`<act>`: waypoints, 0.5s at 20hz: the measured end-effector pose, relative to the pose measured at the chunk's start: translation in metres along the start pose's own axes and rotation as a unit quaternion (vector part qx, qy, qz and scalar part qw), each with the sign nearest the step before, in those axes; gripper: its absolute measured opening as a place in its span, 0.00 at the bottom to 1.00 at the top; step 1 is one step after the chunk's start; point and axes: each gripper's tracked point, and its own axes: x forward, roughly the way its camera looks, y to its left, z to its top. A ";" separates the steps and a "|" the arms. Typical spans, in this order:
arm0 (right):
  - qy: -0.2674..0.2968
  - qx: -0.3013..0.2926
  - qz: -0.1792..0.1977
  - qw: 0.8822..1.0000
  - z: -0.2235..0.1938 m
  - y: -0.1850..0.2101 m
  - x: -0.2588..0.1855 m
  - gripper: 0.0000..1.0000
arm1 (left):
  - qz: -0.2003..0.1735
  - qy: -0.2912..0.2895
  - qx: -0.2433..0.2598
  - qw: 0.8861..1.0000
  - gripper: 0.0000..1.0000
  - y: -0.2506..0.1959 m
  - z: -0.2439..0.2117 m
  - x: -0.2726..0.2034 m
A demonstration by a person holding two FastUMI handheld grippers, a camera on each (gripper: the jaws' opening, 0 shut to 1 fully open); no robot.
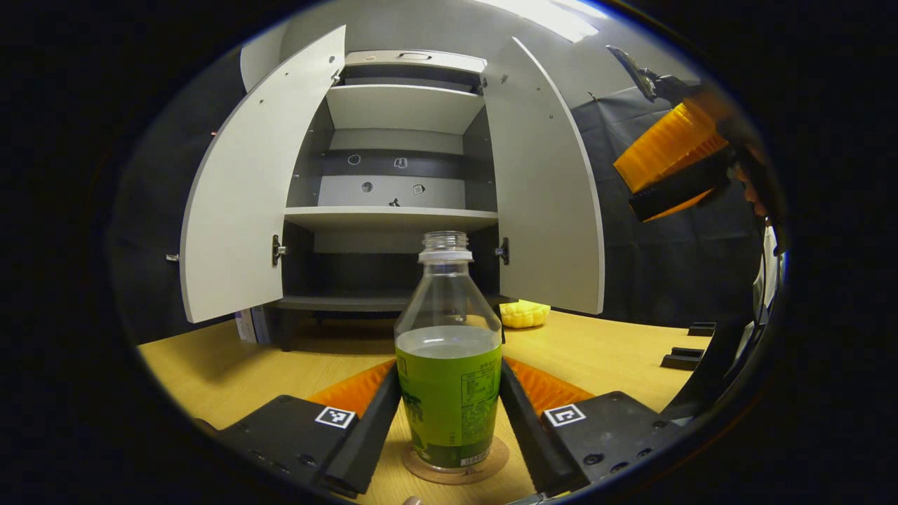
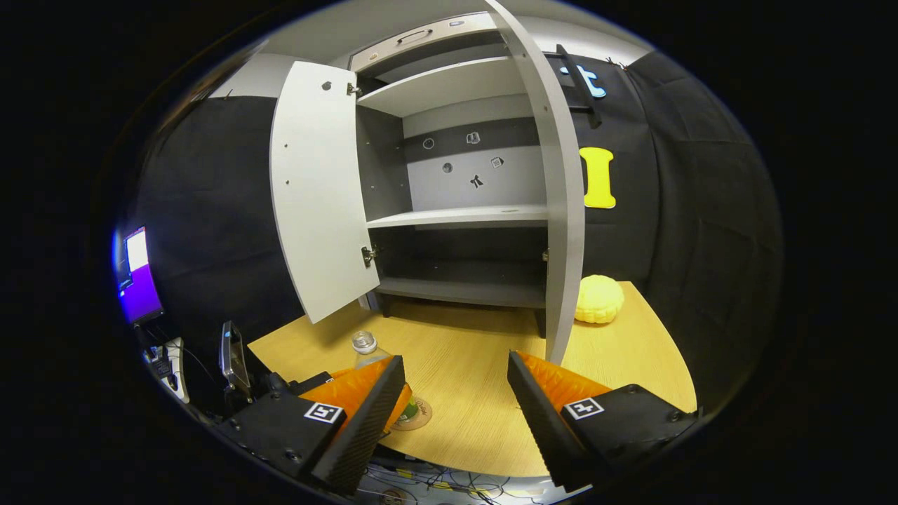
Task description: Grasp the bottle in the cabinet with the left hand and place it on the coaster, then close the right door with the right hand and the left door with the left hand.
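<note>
Bottle: clear plastic bottle with green label and green liquid, no cap (image 1: 449,365), seen upright on the round cork coaster (image 1: 456,468) at 6 o'clock in the left gripper view; in the right gripper view its neck (image 2: 364,344) is seen at 7 o'clock, partly hidden behind a finger.
Left gripper: left gripper (image 1: 450,414) is placed around the bottle, a finger along each side of the label; jaws narrow, apparently touching both sides, though actual pressing is hard to confirm.
Right gripper: right gripper (image 2: 456,393) is held above the light wooden table (image 2: 477,365), jaws wide, nothing between them; also seen raised at 2 o'clock in the left gripper view (image 1: 673,158).
Cabinet: grey two-door cabinet (image 1: 403,210) at 12 o'clock, shelves bare.
Left door: swung open (image 1: 245,196).
Right door: swung open (image 1: 551,189), seen edge-on in the right gripper view (image 2: 561,210).
Other: yellow ridged cushion-like object (image 2: 598,299) on the table by the right door, at 3 o'clock of the cabinet base.
</note>
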 end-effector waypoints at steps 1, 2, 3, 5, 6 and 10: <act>0.000 -0.001 0.001 1.000 0.000 0.002 0.001 0.98 | -0.006 0.000 0.003 1.000 0.86 -0.003 0.001 0.002; 0.001 -0.001 0.000 1.000 0.001 0.002 0.002 0.98 | -0.006 -0.002 0.006 1.000 0.95 -0.002 0.004 0.004; 0.001 0.000 0.001 1.000 0.002 0.003 0.002 0.98 | -0.007 -0.001 0.008 1.000 0.99 -0.001 0.005 0.005; -0.004 0.001 -0.002 1.000 0.010 0.003 0.001 0.98 | -0.009 -0.004 0.004 1.000 0.98 0.001 0.016 0.011; -0.007 0.001 -0.006 1.000 0.014 0.002 0.000 0.98 | -0.014 -0.006 0.000 1.000 0.98 0.000 0.027 0.015; -0.031 0.010 -0.022 0.999 0.043 -0.002 -0.007 0.98 | -0.024 -0.029 0.007 0.999 0.98 0.005 0.082 0.028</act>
